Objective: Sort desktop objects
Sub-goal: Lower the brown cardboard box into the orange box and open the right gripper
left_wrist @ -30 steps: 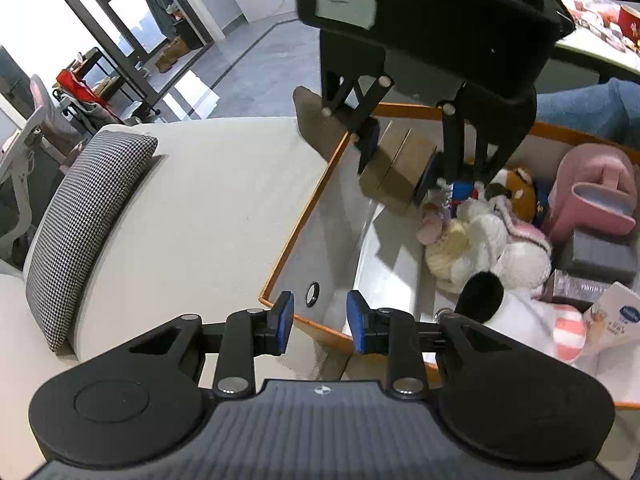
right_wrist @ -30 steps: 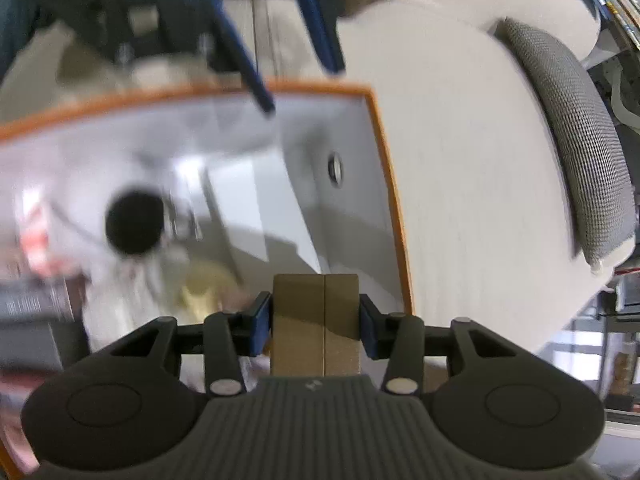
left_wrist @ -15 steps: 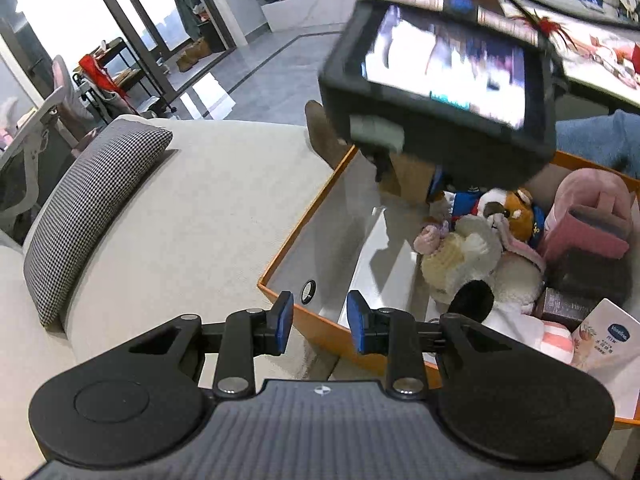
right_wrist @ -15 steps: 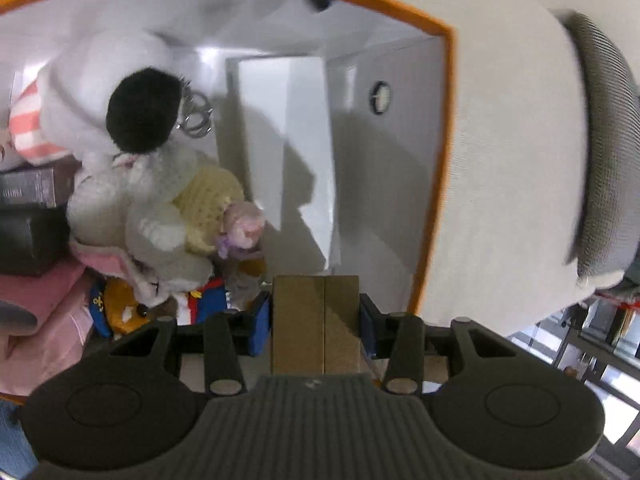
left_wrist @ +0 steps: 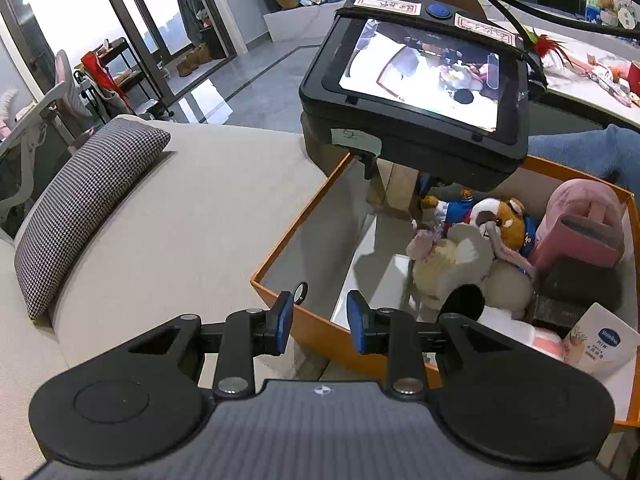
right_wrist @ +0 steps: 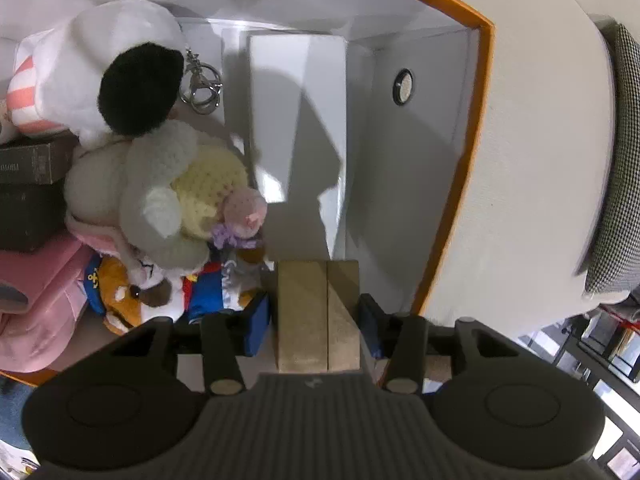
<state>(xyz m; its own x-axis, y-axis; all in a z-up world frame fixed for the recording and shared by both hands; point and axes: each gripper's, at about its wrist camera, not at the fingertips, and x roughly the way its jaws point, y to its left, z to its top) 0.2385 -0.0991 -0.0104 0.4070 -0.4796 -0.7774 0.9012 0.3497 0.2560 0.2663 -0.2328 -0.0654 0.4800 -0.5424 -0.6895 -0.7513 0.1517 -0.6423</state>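
Note:
My right gripper point(right_wrist: 314, 320) hovers over the near corner of an orange-rimmed storage box point(right_wrist: 476, 120). A brown cardboard box point(right_wrist: 318, 312) stands between its blue pads. The jaws are opening, and a thin gap shows at the left pad point(right_wrist: 258, 322). In the left wrist view the right unit point(left_wrist: 420, 92) shows its lit screen, with the cardboard box point(left_wrist: 396, 188) hanging beneath it at the orange box's far corner. My left gripper point(left_wrist: 320, 316) is open and holds nothing, just above the orange rim point(left_wrist: 296, 224).
Plush toys point(right_wrist: 160, 184) crowd the box, with a pink item point(left_wrist: 580, 220), dark boxes point(right_wrist: 28, 184) and a keyring point(right_wrist: 202, 88). A white block point(right_wrist: 296, 120) lies on the floor. The box rests on a beige sofa point(left_wrist: 180, 208) with a checked cushion point(left_wrist: 84, 208).
The right gripper swung over the orange box and tipped downward, its screen now facing the left camera. Its pads have eased off the cardboard box. The left gripper stayed in place.

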